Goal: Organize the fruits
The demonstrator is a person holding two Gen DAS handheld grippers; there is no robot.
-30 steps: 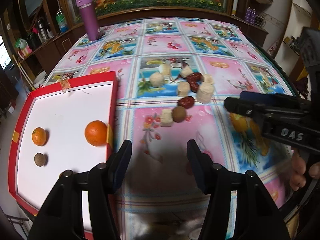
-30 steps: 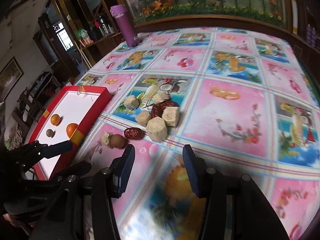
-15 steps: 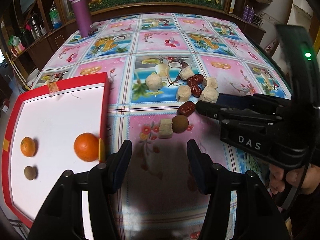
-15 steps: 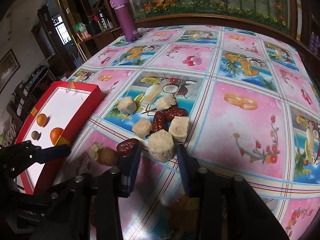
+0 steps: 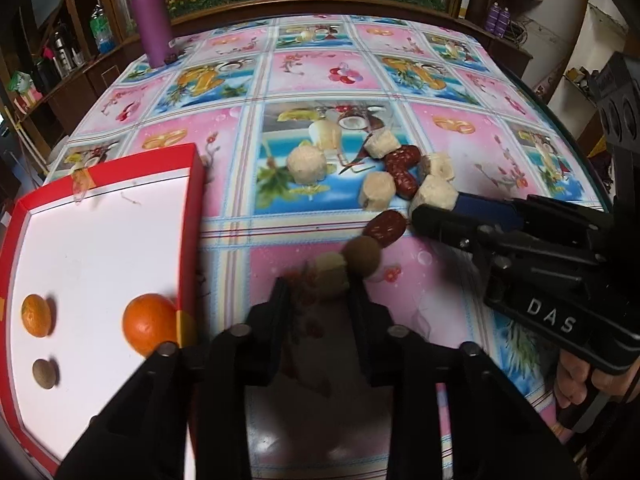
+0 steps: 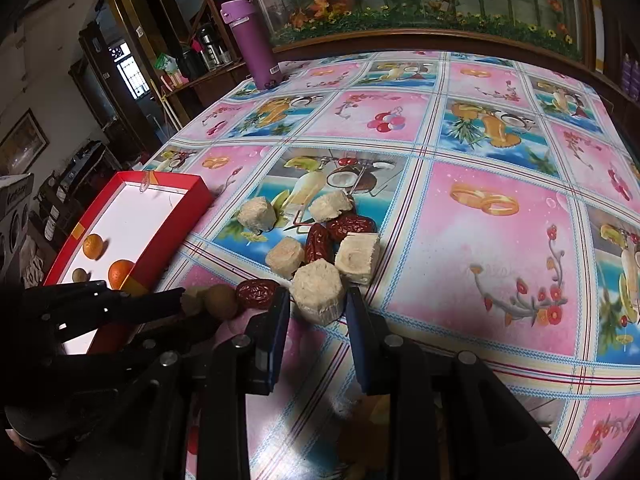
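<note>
A small beige chunk (image 5: 330, 272) lies on the tablecloth between the fingers of my left gripper (image 5: 318, 288), whose jaws are closing onto it. A round brown fruit (image 5: 362, 258) touches it, with a red date (image 5: 386, 224) just beyond. My right gripper (image 6: 317, 298) is also closing, its pads pressed on the sides of a large beige chunk (image 6: 316, 284). In the right wrist view my left gripper (image 6: 182, 308) sits at the left, next to the brown fruit (image 6: 221, 300). The red tray (image 5: 192, 216) holds a big orange (image 5: 148, 322), a small orange (image 5: 36, 315) and a brown fruit (image 5: 45, 373).
More beige chunks (image 5: 306, 164) and dates (image 5: 402, 160) lie clustered mid-table. A purple flask (image 5: 151, 16) stands at the far left corner. A hand (image 5: 576, 376) holds the right gripper's handle at the table's right edge. Dark wooden cabinets ring the table.
My left gripper moved forward and down, and its jaws narrowed around the small beige chunk. My right gripper advanced to the large chunk and its jaws narrowed onto it.
</note>
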